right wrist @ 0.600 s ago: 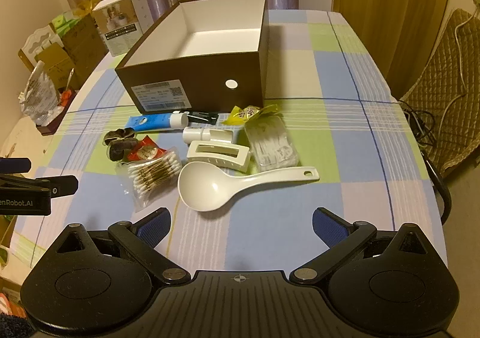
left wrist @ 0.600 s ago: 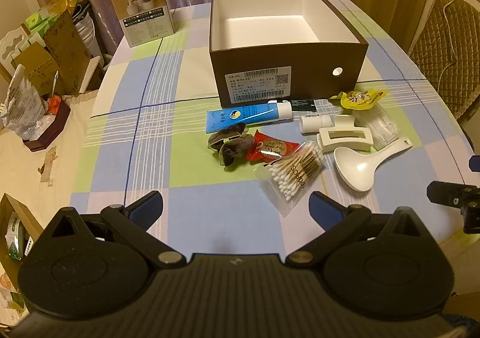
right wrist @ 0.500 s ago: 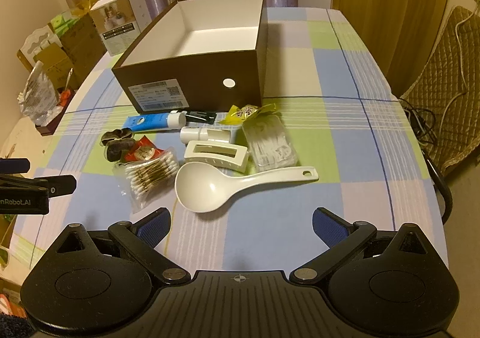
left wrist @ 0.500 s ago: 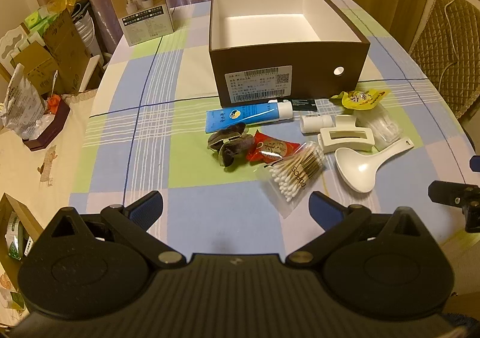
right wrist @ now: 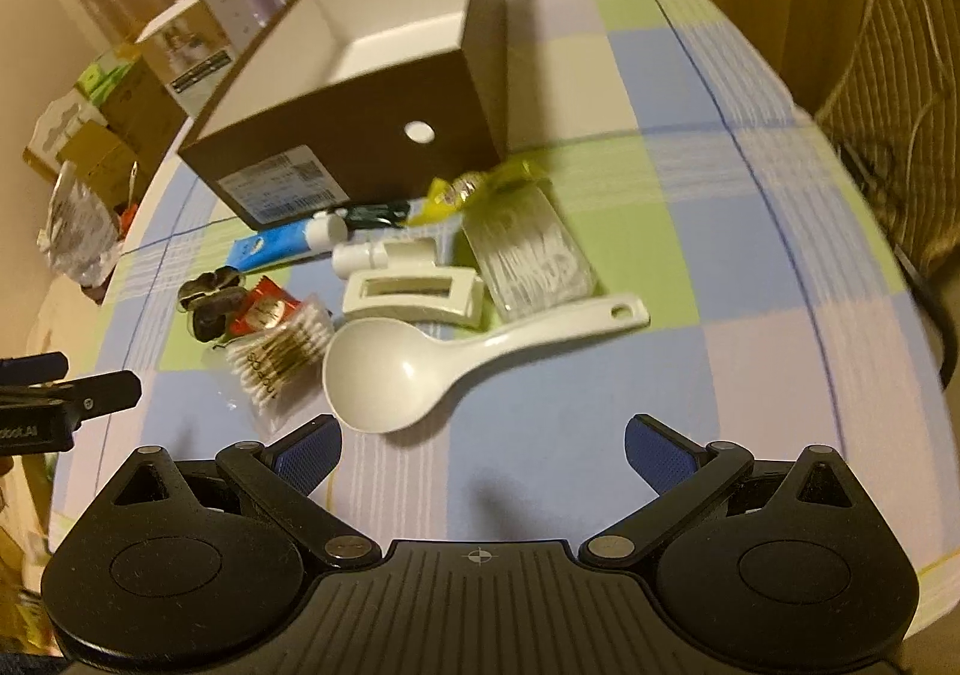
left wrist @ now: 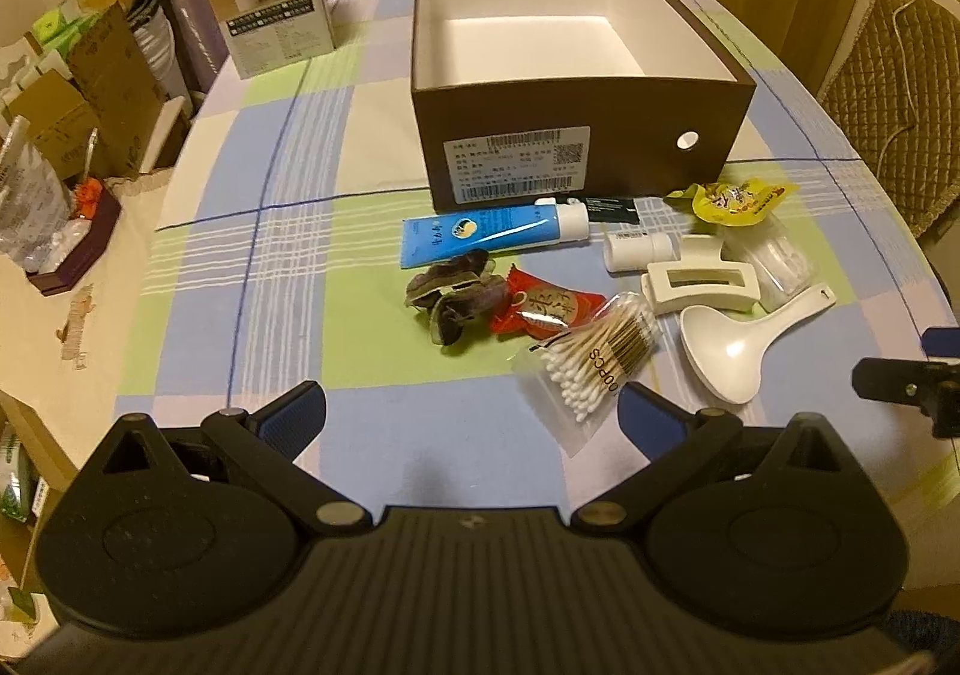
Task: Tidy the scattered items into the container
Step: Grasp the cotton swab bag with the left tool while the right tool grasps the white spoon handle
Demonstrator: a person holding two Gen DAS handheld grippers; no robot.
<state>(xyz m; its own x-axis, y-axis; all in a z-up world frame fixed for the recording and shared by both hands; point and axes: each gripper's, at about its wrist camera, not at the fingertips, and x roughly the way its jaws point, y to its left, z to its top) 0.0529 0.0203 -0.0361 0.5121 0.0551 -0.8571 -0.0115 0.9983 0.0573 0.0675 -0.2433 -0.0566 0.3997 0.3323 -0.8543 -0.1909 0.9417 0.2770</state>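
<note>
An open brown box (left wrist: 576,147) (right wrist: 360,135) with a white, bare inside stands on the checked tablecloth. Scattered in front of it lie a blue tube (left wrist: 492,234), a dark hair clip (left wrist: 459,297), a red snack packet (left wrist: 549,309), a bag of cotton swabs (left wrist: 600,360) (right wrist: 279,357), a white claw clip (right wrist: 414,294), a white ladle (right wrist: 420,369) (left wrist: 735,342), a clear packet (right wrist: 531,258), a yellow packet (left wrist: 741,201) and a small white bottle (left wrist: 636,249). My left gripper (left wrist: 471,417) is open, short of the swabs. My right gripper (right wrist: 483,447) is open, just short of the ladle's bowl.
A printed carton (left wrist: 270,24) stands at the table's far left corner. Cardboard boxes and bags (left wrist: 66,93) crowd a side surface to the left. A quilted chair (left wrist: 900,93) is at the right. The table's near edge lies under both grippers.
The right gripper has moved forward and lower toward the ladle, which now looks larger and closer. The left gripper has barely shifted.
</note>
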